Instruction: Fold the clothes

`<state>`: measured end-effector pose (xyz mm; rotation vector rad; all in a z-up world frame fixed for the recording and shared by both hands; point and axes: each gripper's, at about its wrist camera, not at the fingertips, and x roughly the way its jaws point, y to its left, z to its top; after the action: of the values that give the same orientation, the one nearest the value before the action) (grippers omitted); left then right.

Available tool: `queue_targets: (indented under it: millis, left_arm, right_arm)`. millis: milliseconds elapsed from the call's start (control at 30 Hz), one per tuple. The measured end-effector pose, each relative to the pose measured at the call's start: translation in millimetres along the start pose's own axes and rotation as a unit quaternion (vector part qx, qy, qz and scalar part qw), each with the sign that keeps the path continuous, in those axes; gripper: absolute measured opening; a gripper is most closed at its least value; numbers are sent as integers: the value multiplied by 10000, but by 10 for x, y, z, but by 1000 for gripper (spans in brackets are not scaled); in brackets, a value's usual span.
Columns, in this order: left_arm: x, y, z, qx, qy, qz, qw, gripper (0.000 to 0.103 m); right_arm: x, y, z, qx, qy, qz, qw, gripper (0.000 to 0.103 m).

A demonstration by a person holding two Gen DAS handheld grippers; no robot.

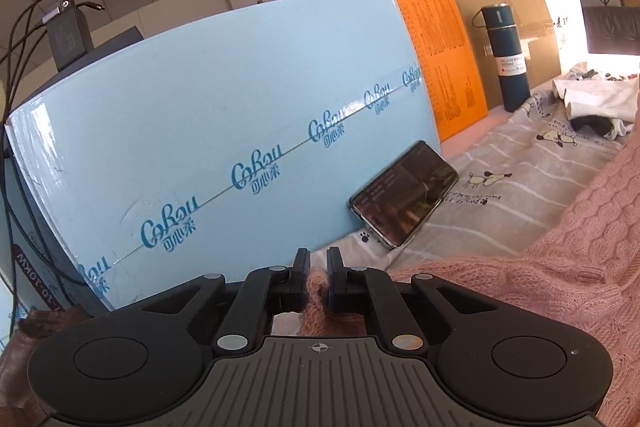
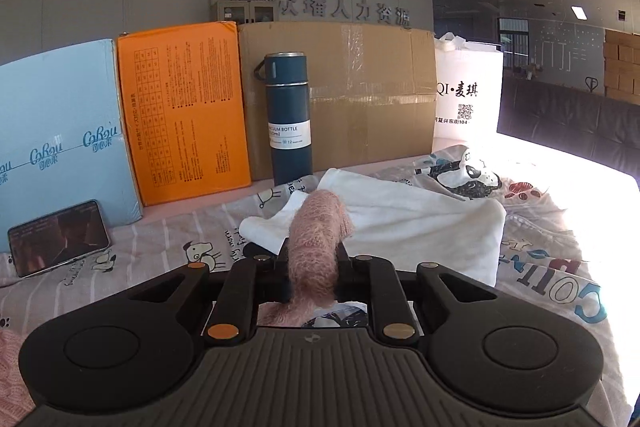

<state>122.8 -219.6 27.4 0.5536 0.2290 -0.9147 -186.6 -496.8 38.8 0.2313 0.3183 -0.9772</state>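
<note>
At the bottom centre of each view, the left gripper (image 1: 318, 269) and right gripper (image 2: 312, 259) each pinch the pink knitted sweater (image 1: 560, 247) over the printed bedsheet (image 1: 520, 163), probably to spread it for folding.

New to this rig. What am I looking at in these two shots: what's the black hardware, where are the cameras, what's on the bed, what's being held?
No robot arm here: a person holds a two-finger gripper in each hand, and each carries a fisheye camera looking forward along its fingers. One picture is from the left gripper, the other from the right gripper. Both are shut on parts of a pink knitted sweater. The surface is a cartoon-print bedsheet. On it lie a white garment and a phone leaning on a blue box; a dark blue vacuum bottle stands by an orange box and a cardboard box.
</note>
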Motion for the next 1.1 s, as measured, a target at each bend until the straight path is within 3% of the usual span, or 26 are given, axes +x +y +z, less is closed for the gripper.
queue_targets:
  millis: [167, 233, 367, 400, 433, 500, 633, 733, 800, 867, 933, 1000, 1067, 1100]
  left_arm:
    - [283, -65, -250, 45, 606, -93, 9981, 16]
    - [304, -52, -296, 51, 682, -57, 9976, 22]
    - [33, 87, -267, -139, 227, 175, 9995, 73]
    - [-78, 137, -254, -268, 74, 190, 9994, 79]
    - [-191, 182, -250, -402, -21, 144, 9991, 80]
    - [-416, 240, -267, -622, -145, -64, 9979, 86]
    - [-780, 191, -412, -563, -238, -609, 9963, 90]
    - [-916, 114, -546, -442, -187, -772, 9959, 90]
    - [-970, 76, -642, -431, -119, -918, 9948, 90]
    - [-981, 55, -747, -474, -19, -970, 9942, 90]
    - [-987, 36, -858, -522, 88, -1005, 9935, 90]
    - [-993, 50, -933, -614, 147, -1042, 9926, 90]
    - [-1003, 73, -963, -660, 150, -1029, 9924, 90]
    - [-1009, 84, -975, -677, 147, -1019, 9924, 90]
  right_arm:
    - [312, -144, -282, 88, 701, -129, 9974, 17]
    - [389, -215, -373, 231, 1022, -177, 9943, 25]
    - [51, -367, -308, 472, 696, -337, 9959, 48]
    - [-99, -404, -288, 462, 530, -439, 9966, 56]
    - [-258, -444, -280, 458, 388, -538, 9967, 65]
    - [-562, -529, -307, 476, 235, -654, 9964, 71]
    - [-1112, -733, -545, 878, 464, -536, 9936, 74]
    - [-1328, -768, -781, 1143, 766, -272, 9901, 75]
    - [-1311, -724, -906, 1071, 919, -476, 9888, 77]
    - [-1236, -685, -1004, 1031, 1061, -793, 9858, 67]
    - [-1233, -639, -1075, 1003, 834, -519, 9901, 34]
    - [-1218, -589, -1101, 980, 728, -261, 9922, 24]
    - [-1223, -553, -1055, 937, 683, -260, 9929, 20]
    - [-1248, -579, -1020, 1000, 585, -319, 9927, 11]
